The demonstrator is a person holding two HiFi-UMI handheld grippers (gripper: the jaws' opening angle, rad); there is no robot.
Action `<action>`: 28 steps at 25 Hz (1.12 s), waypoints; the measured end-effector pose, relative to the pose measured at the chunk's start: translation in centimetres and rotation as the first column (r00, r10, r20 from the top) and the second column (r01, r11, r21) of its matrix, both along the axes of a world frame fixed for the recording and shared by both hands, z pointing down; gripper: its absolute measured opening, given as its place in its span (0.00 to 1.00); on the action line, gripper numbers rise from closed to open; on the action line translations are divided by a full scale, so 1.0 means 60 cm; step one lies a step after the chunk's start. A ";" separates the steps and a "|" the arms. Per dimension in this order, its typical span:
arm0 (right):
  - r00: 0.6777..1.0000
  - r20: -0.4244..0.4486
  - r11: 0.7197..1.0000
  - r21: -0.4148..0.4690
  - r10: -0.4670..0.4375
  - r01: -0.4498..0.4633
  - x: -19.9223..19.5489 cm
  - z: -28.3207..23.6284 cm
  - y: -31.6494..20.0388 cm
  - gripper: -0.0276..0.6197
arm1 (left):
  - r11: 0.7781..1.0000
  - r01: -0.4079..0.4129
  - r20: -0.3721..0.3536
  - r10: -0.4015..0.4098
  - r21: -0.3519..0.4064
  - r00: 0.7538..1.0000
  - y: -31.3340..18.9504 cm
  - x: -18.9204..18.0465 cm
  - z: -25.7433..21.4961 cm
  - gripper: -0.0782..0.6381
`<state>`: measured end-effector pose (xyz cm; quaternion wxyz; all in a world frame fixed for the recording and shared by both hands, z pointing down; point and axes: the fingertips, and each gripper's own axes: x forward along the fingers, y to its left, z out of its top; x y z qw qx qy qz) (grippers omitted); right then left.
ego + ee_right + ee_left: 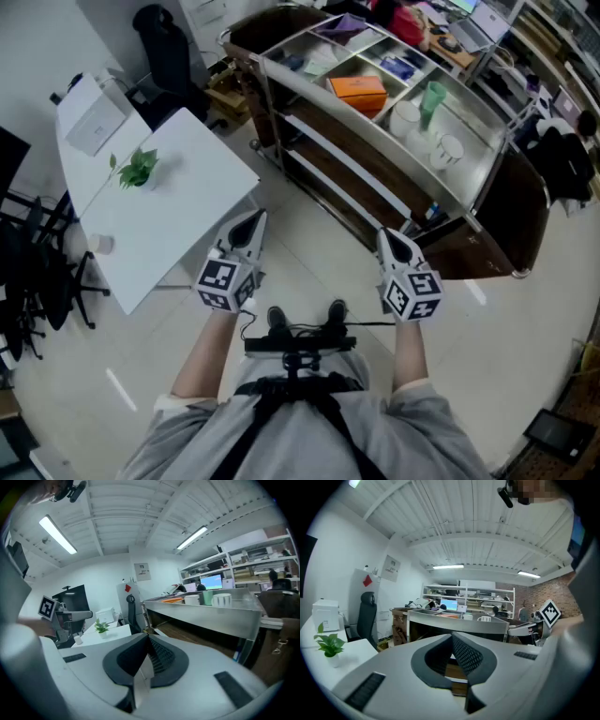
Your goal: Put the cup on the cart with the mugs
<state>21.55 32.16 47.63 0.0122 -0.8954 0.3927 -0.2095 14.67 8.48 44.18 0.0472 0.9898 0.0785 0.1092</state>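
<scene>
Step in hand: approach, no pickup begun. The person stands on open floor between the white bench on the left and the steel cart on the right, both tools held out level-ish in front. Left tool: jaws clenched together, nothing between them, as its own view confirms. Right tool: jaws likewise pressed tip to tip, empty. The cup, small and white, sits on the bench near its left edge toward the near corner, well apart from both tools; the right gripper view also catches it. A potted plant stands further in along the same side of the bench. On the cart's top tray, 2 white mugs sit in the right-hand compartment beside a green tumbler; an orange box fills the compartment next to it. Judgement: next move calls for turning left toward the bench, opening 1 tool, most likely the left as the nearer, and closing it around the cup, then carrying it across to the mug compartment, where free space looks limited.
</scene>
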 end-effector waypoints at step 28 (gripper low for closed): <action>0.576 -0.007 0.575 0.034 -0.817 0.817 -0.290 -0.007 -0.767 0.03 | 0.750 0.661 0.044 -0.661 0.017 0.749 -0.522 -0.388 0.026 0.11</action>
